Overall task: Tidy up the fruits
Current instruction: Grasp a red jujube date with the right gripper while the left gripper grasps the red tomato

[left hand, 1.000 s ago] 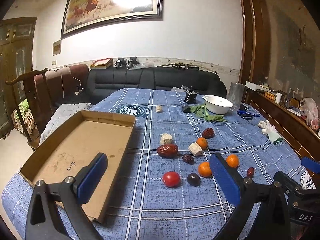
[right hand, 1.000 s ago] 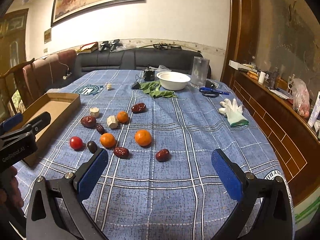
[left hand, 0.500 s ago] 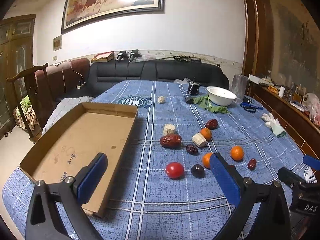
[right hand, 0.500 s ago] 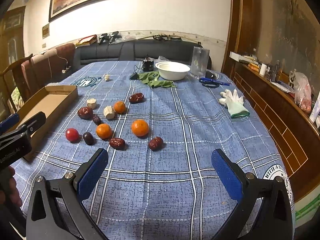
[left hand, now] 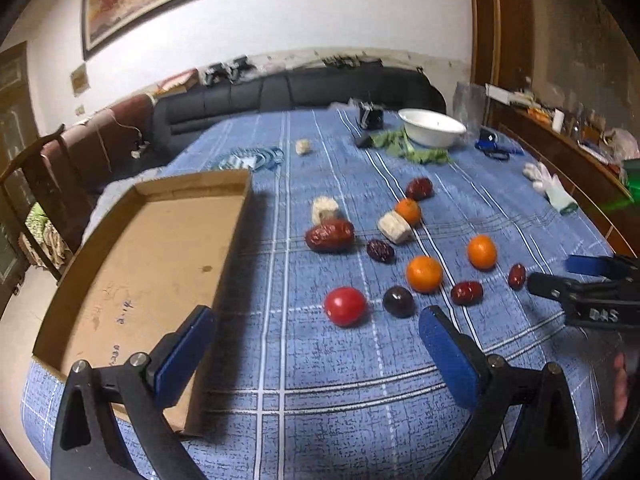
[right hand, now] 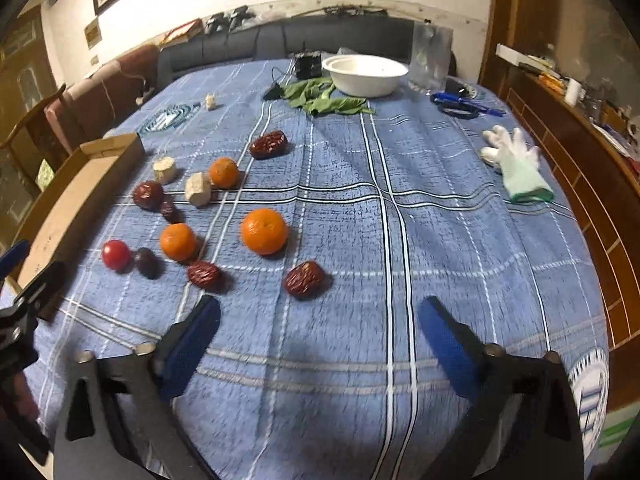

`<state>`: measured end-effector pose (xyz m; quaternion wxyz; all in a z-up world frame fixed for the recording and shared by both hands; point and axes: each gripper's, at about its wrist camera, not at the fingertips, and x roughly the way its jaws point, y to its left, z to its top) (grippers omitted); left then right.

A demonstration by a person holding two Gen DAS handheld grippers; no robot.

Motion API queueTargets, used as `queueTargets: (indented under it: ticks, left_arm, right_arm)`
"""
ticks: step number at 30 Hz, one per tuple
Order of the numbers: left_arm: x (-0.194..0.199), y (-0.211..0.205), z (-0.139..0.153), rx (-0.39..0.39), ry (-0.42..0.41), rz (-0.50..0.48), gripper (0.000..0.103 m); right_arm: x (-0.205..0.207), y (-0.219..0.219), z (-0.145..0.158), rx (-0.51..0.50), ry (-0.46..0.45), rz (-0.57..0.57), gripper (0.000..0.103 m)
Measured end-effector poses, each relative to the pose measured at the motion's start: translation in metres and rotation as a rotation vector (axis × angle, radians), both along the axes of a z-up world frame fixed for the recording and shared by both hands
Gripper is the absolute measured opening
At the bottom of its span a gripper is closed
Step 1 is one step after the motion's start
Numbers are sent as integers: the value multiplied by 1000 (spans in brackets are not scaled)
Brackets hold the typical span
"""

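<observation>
On the blue checked tablecloth, left wrist view:
- Left gripper: hanging over the near edge, jaws standing wide apart, nothing lying between them.
- Cardboard tray: sitting along the left edge, showing only bare cardboard.
- Tomato: lying just ahead of the jaws, a dark plum sitting just beside it.
- Oranges: one sitting beside the plum, another lying toward the right edge.
- Large date: resting mid-cloth, near a pale chunk.
- Right gripper: reaching in from the right edge, near a small date.

On the same cloth, right wrist view:
- Right gripper: jaws having just been closing a little, yet gaping wide with nothing between them.
- Wrinkled date: lying just ahead of the jaws, not touching either pad.
- Big orange: sitting just beyond that date.
- White bowl: standing at the far edge, beside green leaves.
- White glove: lying near the right edge.
</observation>
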<state>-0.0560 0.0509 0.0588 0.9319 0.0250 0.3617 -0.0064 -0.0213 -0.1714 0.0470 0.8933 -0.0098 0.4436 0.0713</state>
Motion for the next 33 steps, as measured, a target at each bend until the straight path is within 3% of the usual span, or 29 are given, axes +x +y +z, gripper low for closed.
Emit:
queueTargets:
  ticks: [4, 6, 9, 13, 23, 30, 33]
  left_arm:
    - [6, 3, -2, -26, 55, -3, 103]
    - [8, 3, -4, -35, 78, -1, 103]
    - [10, 2, -5, -27, 90, 0, 103]
    - [15, -1, -8, -32, 122, -8, 103]
    - [39, -3, -17, -99, 212, -29, 103]
    - [63, -1, -29, -54, 295, -57, 86]
    - [67, 3, -33, -34, 320, -62, 85]
  right_arm:
    - [19, 1, -10, 15, 57, 57, 66]
    - [25, 2, -16, 13, 78, 86, 62]
    - [30, 6, -21, 14, 96, 125, 46]
    - [34, 7, -26, 21, 114, 161, 32]
    - [28, 3, -13, 43, 77, 217, 29]
    - [17, 3, -12, 46, 63, 235, 29]
    - [15, 0, -15, 50, 67, 233, 29]
